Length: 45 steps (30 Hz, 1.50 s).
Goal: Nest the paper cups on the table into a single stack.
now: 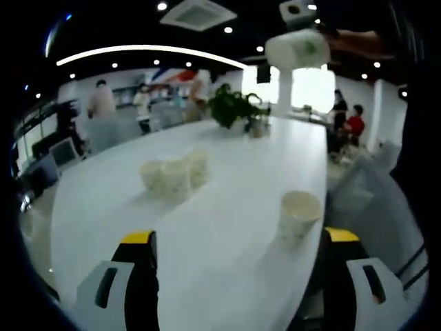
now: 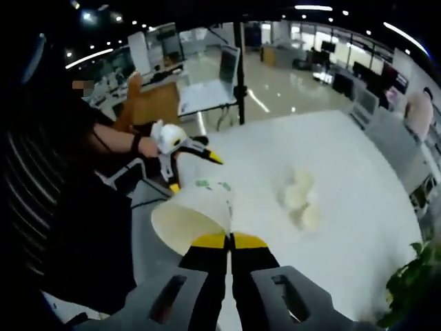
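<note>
The table (image 1: 227, 200) has a smooth, pale top with a soft sheen, catching window glare at its far end. The paper cups (image 1: 176, 176) clustered on it look matt and cream-coloured; the lone paper cup (image 1: 298, 215) near the edge has the same dull paper finish. In the right gripper view, the held cup (image 2: 195, 219) shows a matt cream inside and a white outer wall with green print. The right gripper (image 2: 229, 241) has black jaws with yellow tips and smooth grey plastic housings. The floor (image 2: 275, 89) beyond is glossy, mirroring the ceiling lights
</note>
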{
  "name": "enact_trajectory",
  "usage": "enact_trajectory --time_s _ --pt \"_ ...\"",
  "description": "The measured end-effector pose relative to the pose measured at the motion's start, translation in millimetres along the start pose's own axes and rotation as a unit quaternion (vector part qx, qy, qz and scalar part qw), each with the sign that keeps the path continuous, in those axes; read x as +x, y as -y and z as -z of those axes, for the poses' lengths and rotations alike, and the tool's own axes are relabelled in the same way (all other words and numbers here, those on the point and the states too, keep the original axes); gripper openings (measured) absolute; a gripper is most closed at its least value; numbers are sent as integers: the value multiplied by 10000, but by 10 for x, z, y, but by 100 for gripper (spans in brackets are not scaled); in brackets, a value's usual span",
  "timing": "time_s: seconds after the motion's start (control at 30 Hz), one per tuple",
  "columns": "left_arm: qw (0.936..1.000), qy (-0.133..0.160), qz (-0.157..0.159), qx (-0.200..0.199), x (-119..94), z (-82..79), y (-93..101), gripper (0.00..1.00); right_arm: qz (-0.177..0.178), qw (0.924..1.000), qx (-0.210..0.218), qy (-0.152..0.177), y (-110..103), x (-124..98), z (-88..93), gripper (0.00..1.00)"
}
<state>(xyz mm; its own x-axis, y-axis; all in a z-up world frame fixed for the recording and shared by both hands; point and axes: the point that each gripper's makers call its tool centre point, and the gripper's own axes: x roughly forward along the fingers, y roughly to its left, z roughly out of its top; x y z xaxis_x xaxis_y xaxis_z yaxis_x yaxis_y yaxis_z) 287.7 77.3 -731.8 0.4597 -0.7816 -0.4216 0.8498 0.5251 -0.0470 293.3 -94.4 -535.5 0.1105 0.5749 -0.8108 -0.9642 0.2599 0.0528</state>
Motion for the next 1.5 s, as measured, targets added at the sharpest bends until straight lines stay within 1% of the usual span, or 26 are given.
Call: enact_trajectory --time_s 0.07,0.1,0.13,0.23,0.27,0.3,0.37,0.43,0.47,0.5,0.53,0.6,0.7,0.77,0.8,0.87,0.9,0.97,1.0,1.1,1.2,1.3,1.37,1.4,1.47,1.5 --pt "10000 -9 -4 -9 -2 2 3 98 22 9992 -335 -227 -33 -24 -31 0" --pt "10000 -9 -11 -7 -3 2 1 98 28 9989 -398 -263 -40 -29 -41 0" --pt "10000 17 -25 -9 -6 -5 -5 98 44 9973 -625 -375 -70 -42 -92 0" --pt "10000 -5 -13 -22 -8 3 4 98 -79 9950 -837 -548 -171 -46 -166 0" --pt "10000 -25 -15 -15 -8 13 1 98 -72 9930 -957 -690 -187 -53 -166 0" --pt "10000 -46 -13 -10 -10 25 3 98 -58 9887 -1209 -879 -214 -58 -182 0" --pt "10000 -52 1 -9 -10 40 12 97 -104 9821 -1443 -1208 -288 -63 -188 0" --pt "10000 -63 1 4 -9 54 17 97 -171 9785 -1420 -1488 -333 -55 -187 0" --pt "10000 -66 1 -21 -11 58 20 97 -237 9738 -1551 -1646 -353 -32 -194 0" --pt "10000 -55 -16 -41 -12 59 16 97 -284 9705 -1550 -1823 -356 -10 -184 0" --pt "10000 -45 -29 -44 -13 56 14 97 -277 9693 -1585 -1861 -343 14 -198 0" --pt "10000 -39 -39 -70 -17 49 22 97 -330 9663 -1559 -2021 -315 68 -192 0" --pt "10000 -63 -30 -64 -15 54 58 96 -432 9618 -1311 -2365 -295 111 -119 0" --pt "10000 -86 -20 -34 -16 57 76 96 -585 9609 -1159 -2444 -317 188 -98 0" --pt "10000 -84 -18 -30 -18 56 82 96 -606 9585 -1148 -2538 -319 232 -80 0" --pt "9999 -95 -25 -53 -24 58 86 96 -665 9556 -1200 -2607 -336 299 -55 0" --pt "9999 -103 -31 -64 -28 60 88 96 -712 9527 -1147 -2723 -352 340 -15 0" --pt "9999 -92 -34 -48 -43 52 94 96 -733 9509 -1143 -2782 -361 410 18 0" --pt "10000 -82 -43 -12 -53 57 82 95 -788 9485 -1126 -2855 -373 453 53 0" --pt "10000 26 -55 76 -67 33 67 95 -871 9464 -1074 -2920 -379 576 127 0" --pt "9999 -18 -104 3 -63 67 24 96 -978 9439 -966 -3004 -358 729 241 0" --pt "10000 -39 -81 31 -57 85 25 96 -1031 9405 -904 -3109 -326 853 358 0" --pt "9999 -90 -67 18 -55 112 25 96 -1065 9394 -844 -3147 -317 901 405 0" --pt "9999 -99 -66 9 -55 117 25 96 -1082 9387 -807 -3173 -291 988 463 0" --pt "9999 -108 -77 -32 -51 132 18 96 -1105 9363 -714 -3258 -281 1063 526 0" --pt "9999 -96 -94 -52 -50 132 11 96 -1119 9366 -698 -3246 -270 1132 551 0"
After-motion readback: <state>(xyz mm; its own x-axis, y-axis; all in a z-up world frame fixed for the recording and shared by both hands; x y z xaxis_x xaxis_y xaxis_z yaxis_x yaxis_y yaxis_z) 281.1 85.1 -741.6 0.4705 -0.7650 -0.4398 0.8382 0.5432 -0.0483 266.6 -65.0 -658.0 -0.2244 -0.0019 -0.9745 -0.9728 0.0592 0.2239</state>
